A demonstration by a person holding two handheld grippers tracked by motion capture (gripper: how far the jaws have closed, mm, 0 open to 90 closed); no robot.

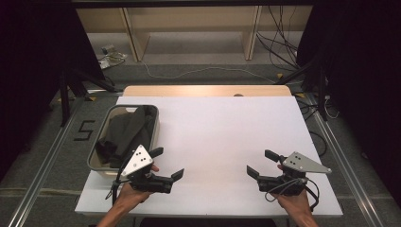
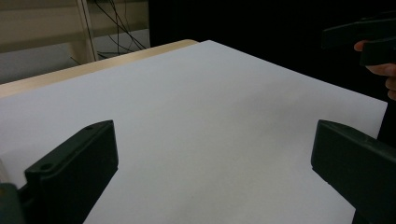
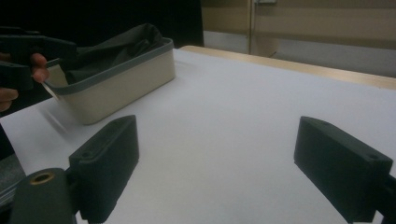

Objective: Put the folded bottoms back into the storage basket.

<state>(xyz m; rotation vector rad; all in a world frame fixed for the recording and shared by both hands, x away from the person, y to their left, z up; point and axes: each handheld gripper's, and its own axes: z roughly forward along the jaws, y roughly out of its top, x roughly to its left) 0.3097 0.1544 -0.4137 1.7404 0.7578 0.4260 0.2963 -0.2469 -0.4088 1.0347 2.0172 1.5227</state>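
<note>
Dark clothing (image 1: 124,135) is lying heaped in a beige bin (image 1: 153,135) just ahead-left of the left gripper (image 1: 166,163), which is sitting open-jawed and nearer than the open, empty right gripper (image 1: 260,163).

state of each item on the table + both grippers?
left gripper: open, empty, above the table beside the bin
right gripper: open, empty, above the table
bin: upright at the table's left edge, holding cloth
dark cloth: crumpled inside the bin
table: white sheet on top
</note>
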